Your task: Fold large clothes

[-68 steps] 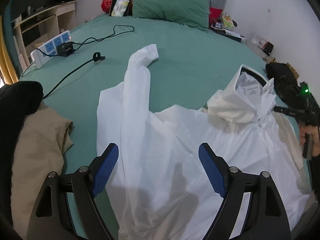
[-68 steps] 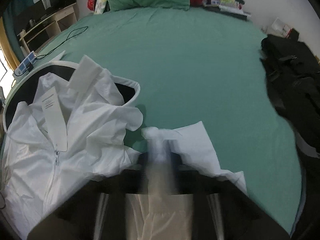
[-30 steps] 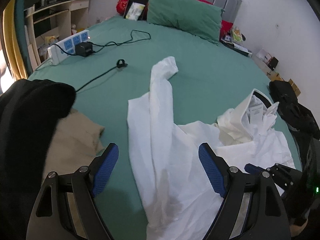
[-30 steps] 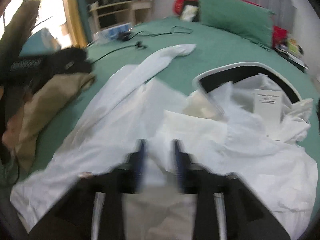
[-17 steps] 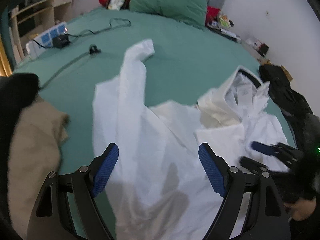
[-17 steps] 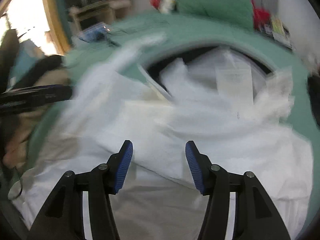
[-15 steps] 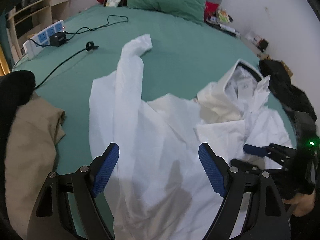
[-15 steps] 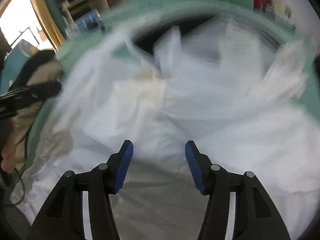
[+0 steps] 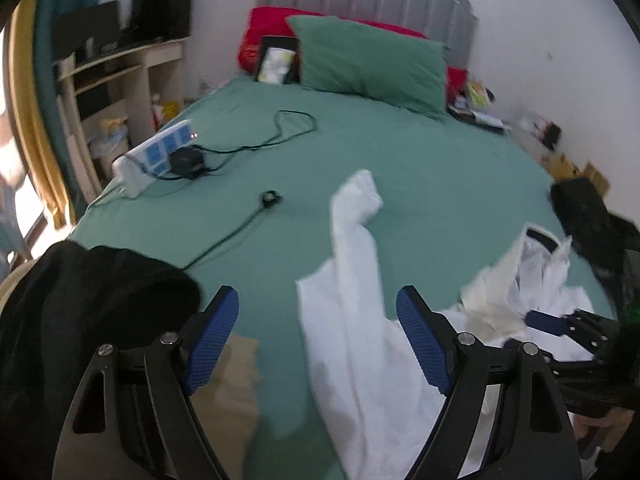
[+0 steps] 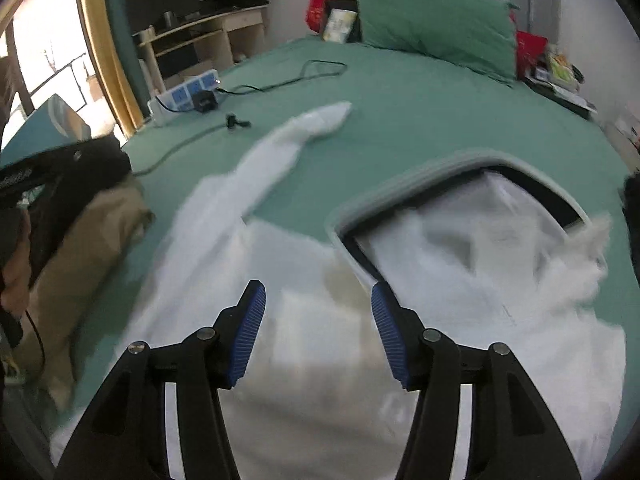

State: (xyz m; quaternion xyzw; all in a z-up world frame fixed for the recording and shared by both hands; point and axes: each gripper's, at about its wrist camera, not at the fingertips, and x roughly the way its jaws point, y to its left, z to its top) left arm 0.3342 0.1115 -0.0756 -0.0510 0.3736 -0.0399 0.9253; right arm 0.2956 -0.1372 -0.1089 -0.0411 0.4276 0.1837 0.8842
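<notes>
A large white hooded jacket lies crumpled on the green bed, one sleeve stretched toward the pillows. In the right wrist view the jacket fills the foreground, its black-lined hood open to the right and the sleeve running up left. My left gripper is open and empty, above the jacket's left edge. My right gripper is open and empty, just above the jacket body; it also shows in the left wrist view at the right.
A black garment and a tan one lie at the bed's left front corner. A white power strip with charger and cable lies left. Green pillow at the headboard. Black clothes at the right edge.
My right gripper has let go of the jacket's cloth and now stands open over its body. My left gripper has drifted left and tilted up. The jacket has shifted and bunched.
</notes>
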